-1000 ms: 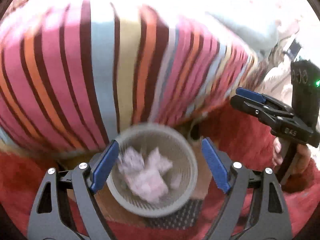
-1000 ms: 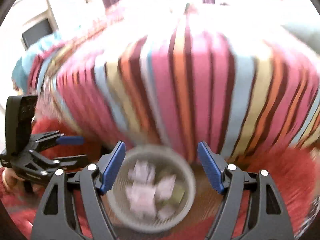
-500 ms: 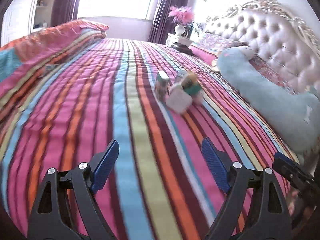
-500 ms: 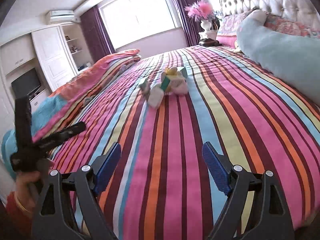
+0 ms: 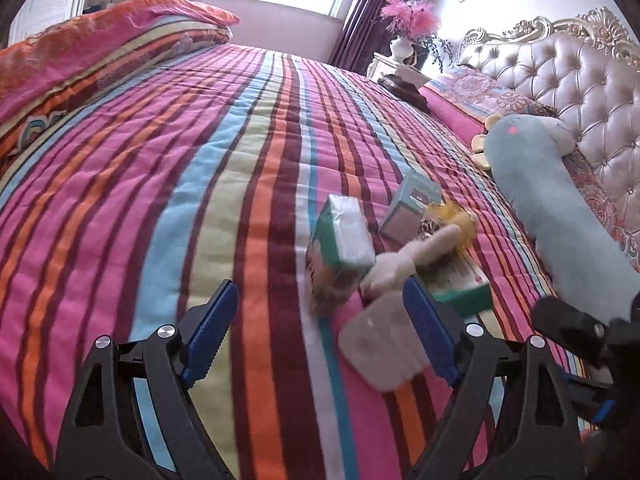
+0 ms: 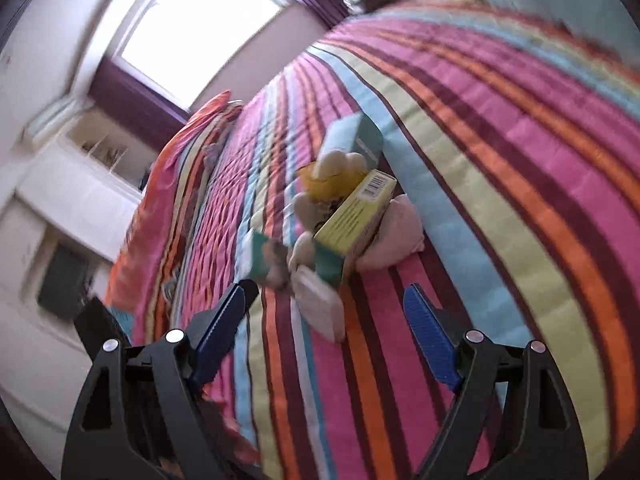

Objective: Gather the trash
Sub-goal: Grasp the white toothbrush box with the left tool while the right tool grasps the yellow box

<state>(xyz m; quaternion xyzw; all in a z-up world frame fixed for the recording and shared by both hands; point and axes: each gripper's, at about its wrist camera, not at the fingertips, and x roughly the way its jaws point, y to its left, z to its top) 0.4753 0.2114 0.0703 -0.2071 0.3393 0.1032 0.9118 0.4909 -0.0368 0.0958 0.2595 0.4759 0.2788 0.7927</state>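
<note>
Bedroom with a big bed [image 5: 168, 168] under a striped quilt in pink, orange, blue and maroon is filling both views; a tufted headboard [image 5: 580, 80] and a long blue plush pillow [image 5: 560, 208] are sitting on the far right, and a vase of pink feathers [image 5: 404, 28] is standing by the window. Trash pile [image 5: 392, 256] is lying on the quilt, right of centre in the left wrist view: a green-topped carton [image 5: 340, 240], a teal box [image 5: 412, 204], a yellow wrapper [image 5: 452, 216], a green-ended box [image 6: 356, 216] with a barcode and a pale tissue pack [image 5: 380, 340] are all crowding together, touching. Left gripper [image 5: 320, 332] is hanging released, jaws wide, with the tissue pack just beside its right finger. Right gripper [image 6: 332, 340] is also spread wide with nothing in it, tilted, pointing at the near edge of the pile; this view is blurred.
</note>
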